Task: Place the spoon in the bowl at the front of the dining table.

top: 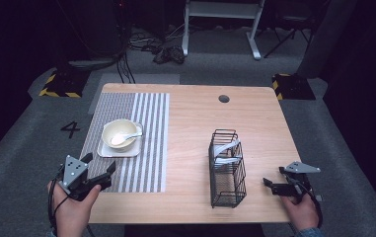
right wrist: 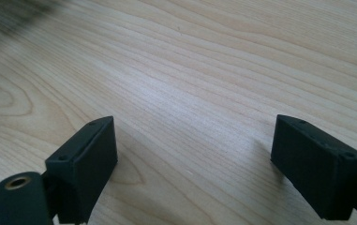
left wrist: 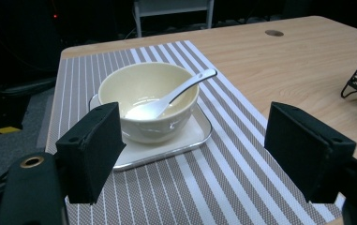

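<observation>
Wooden table (top: 190,123), bowl (top: 119,133) holding spoon (top: 125,137), wire basket (top: 227,170) with seemingly white utensils, both jaws spread, empty.

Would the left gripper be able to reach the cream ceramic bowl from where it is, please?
Probably yes: the left gripper is open and faces the cream ceramic bowl, with bare striped placemat between them.

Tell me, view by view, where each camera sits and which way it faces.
High view: above the person's side, looking forward and down on the light wooden table; both hands, left gripper and right gripper show.
Left gripper view: rides the left gripper, looking between its open jaws at the cream bowl with a white spoon on a white square plate.
Right gripper view: rides the right gripper, looking down at bare tabletop.
Shared: high and left gripper views both show the bowl and black wire basket.
</observation>
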Demonstrator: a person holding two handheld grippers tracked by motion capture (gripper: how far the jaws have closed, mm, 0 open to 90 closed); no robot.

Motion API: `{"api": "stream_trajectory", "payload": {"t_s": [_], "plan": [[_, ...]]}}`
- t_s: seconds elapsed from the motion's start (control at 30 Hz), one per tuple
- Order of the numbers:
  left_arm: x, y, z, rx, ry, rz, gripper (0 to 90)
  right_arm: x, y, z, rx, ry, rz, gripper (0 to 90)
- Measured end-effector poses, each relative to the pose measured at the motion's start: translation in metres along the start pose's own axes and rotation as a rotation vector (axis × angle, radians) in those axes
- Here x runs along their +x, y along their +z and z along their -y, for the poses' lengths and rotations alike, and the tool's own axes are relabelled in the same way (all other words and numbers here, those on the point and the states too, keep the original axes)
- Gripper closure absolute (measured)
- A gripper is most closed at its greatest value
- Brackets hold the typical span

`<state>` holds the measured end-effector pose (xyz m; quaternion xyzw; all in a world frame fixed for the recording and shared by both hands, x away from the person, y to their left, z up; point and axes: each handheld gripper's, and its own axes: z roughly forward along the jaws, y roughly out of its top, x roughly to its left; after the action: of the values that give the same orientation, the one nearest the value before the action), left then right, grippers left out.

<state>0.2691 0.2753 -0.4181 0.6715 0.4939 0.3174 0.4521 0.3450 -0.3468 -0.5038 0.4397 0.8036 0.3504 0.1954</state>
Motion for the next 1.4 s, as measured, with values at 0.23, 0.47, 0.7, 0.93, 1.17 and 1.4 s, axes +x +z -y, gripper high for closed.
{"api": "stream_trajectory", "payload": {"t_s": [0.23, 0.47, 0.7, 0.93, 1.17, 1.4], "plan": [[0.005, -0.003, 0.016, 0.024, -0.002, -0.01, 18.1, 0.0, 0.0, 0.0, 0.0, 0.0, 0.0, 14.7], [0.009, -0.004, 0.03, 0.043, 0.009, -0.01, 16.2, 0.0, 0.0, 0.0, 0.0, 0.0, 0.0, 14.7], [0.013, 0.002, 0.042, 0.082, -0.011, 0.05, 15.8, 0.0, 0.0, 0.0, 0.0, -0.002, 0.001, 14.7], [0.02, 0.007, 0.057, 0.138, -0.028, 0.029, 15.8, 0.0, 0.0, 0.0, 0.0, -0.002, 0.001, 14.7], [0.025, 0.014, 0.069, 0.214, -0.031, 0.0, 15.9, 0.0, 0.0, 0.0, 0.0, -0.002, 0.001, 14.7], [0.03, 0.021, 0.079, 0.248, -0.091, 0.0, 15.9, 0.0, 0.0, 0.0, 0.0, -0.002, 0.001, 14.7]]}}
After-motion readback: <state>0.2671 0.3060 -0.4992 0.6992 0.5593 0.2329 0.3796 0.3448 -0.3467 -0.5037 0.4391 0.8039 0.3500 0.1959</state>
